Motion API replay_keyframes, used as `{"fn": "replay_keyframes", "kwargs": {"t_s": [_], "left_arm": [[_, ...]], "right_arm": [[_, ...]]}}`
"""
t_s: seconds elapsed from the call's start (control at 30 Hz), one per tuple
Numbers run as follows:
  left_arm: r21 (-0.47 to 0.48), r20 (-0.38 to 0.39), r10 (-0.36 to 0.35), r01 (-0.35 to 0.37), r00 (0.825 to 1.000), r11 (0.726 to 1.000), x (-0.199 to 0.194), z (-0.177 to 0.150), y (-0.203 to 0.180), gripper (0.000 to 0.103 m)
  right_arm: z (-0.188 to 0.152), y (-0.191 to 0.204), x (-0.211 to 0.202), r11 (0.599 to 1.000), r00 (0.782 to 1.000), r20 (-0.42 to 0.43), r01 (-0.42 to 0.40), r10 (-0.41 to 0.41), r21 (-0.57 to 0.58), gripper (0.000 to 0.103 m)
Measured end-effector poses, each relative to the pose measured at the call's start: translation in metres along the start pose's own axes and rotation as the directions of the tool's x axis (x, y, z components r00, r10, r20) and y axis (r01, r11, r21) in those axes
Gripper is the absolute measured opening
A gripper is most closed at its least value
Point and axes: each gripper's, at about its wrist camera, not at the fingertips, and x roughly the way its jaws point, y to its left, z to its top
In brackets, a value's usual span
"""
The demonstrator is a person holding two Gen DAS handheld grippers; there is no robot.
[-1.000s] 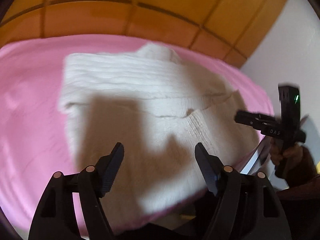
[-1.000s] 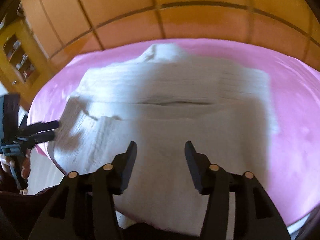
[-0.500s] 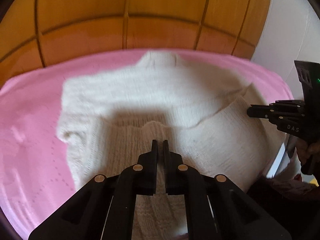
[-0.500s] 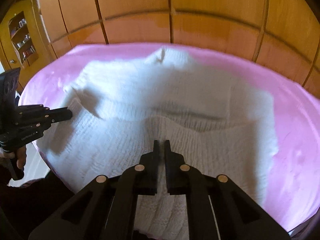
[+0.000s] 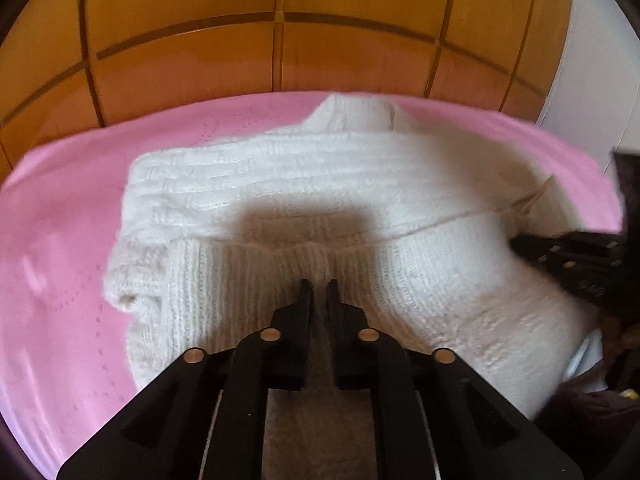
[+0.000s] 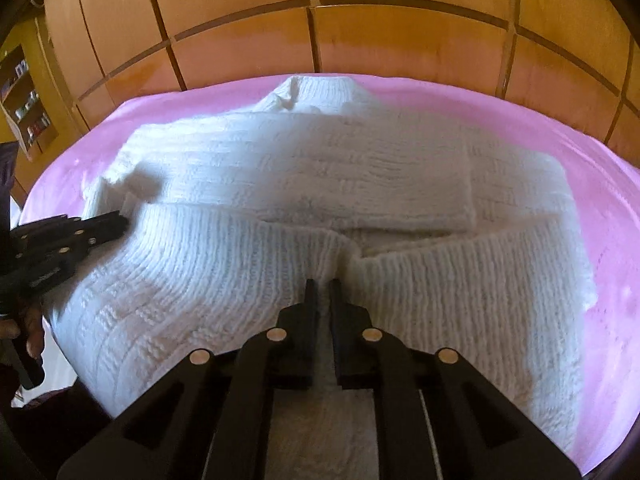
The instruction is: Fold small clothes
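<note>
Both grippers — left gripper (image 5: 319, 288), right gripper (image 6: 323, 289) — pinch the white sweater's (image 6: 304, 176) ribbed hem, jaws nearly closed, over the pink sheet (image 5: 60, 240).

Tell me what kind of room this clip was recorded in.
Probably a bedroom at home: the white knitted sweater lies on a pink sheet against wooden panelling, with a small wall shelf at the left.

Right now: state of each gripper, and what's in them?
Left gripper: closed, pinching the ribbed hem of the white knit sweater.
Right gripper: closed, pinching the same hem further along.
</note>
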Motion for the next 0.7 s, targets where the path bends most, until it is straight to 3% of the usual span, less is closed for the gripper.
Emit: {"fn": "replay_keyframes", "kwargs": {"t_s": [0.13,0.17,0.2,0.23,0.27,0.37,0.5,0.53,0.57,0.7], "left_arm": [[-0.038,0.041,0.05,-0.049,0.998,0.998,-0.029,-0.007,0.018,0.007],[-0.04,0.047,0.061,-0.059,0.997,0.997,-0.034,-0.009,0.022,0.021],[-0.038,0.046,0.059,-0.057,0.997,0.998,-0.038,-0.01,0.025,0.057],[-0.041,0.048,0.059,-0.057,0.997,0.998,-0.042,-0.013,0.03,0.073],[-0.044,0.056,0.065,-0.063,0.996,0.997,-0.044,-0.014,0.032,0.079],[-0.036,0.025,0.071,-0.07,0.997,0.997,-0.038,-0.013,0.042,0.078],[0.037,-0.033,0.038,-0.036,0.999,0.999,-0.017,-0.011,0.031,0.064],[0.07,-0.046,0.07,-0.067,0.996,0.995,-0.009,-0.011,0.027,0.054],[0.096,-0.061,0.103,-0.097,0.993,0.991,0.0,-0.012,0.026,0.034],[0.069,-0.034,0.11,-0.108,0.993,0.992,0.0,-0.01,0.034,0.011]], "right_arm": [[0.002,-0.002,-0.002,1.0,1.0,-0.002,-0.004,0.004,0.004,0.012],[0.003,-0.001,-0.003,1.0,1.0,-0.003,-0.012,0.012,0.009,0.019],[0.001,-0.005,-0.007,0.999,0.999,-0.005,-0.033,0.033,0.012,0.023],[0.002,-0.005,-0.007,0.998,0.999,-0.004,-0.053,0.054,0.016,0.036],[0.002,-0.004,-0.008,0.998,0.998,-0.005,-0.064,0.065,0.017,0.046],[0.003,0.004,-0.006,0.999,0.999,-0.004,-0.032,0.032,-0.021,0.05],[0.005,0.004,-0.006,0.999,0.999,-0.013,-0.037,0.037,-0.017,0.052],[0.007,0.004,-0.009,0.999,0.999,-0.018,-0.038,0.038,-0.02,0.052],[0.008,0.003,-0.013,0.999,0.999,-0.015,-0.037,0.036,-0.022,0.054],[0.008,-0.019,-0.049,1.0,0.999,0.034,-0.003,0.003,-0.011,0.057]]}}
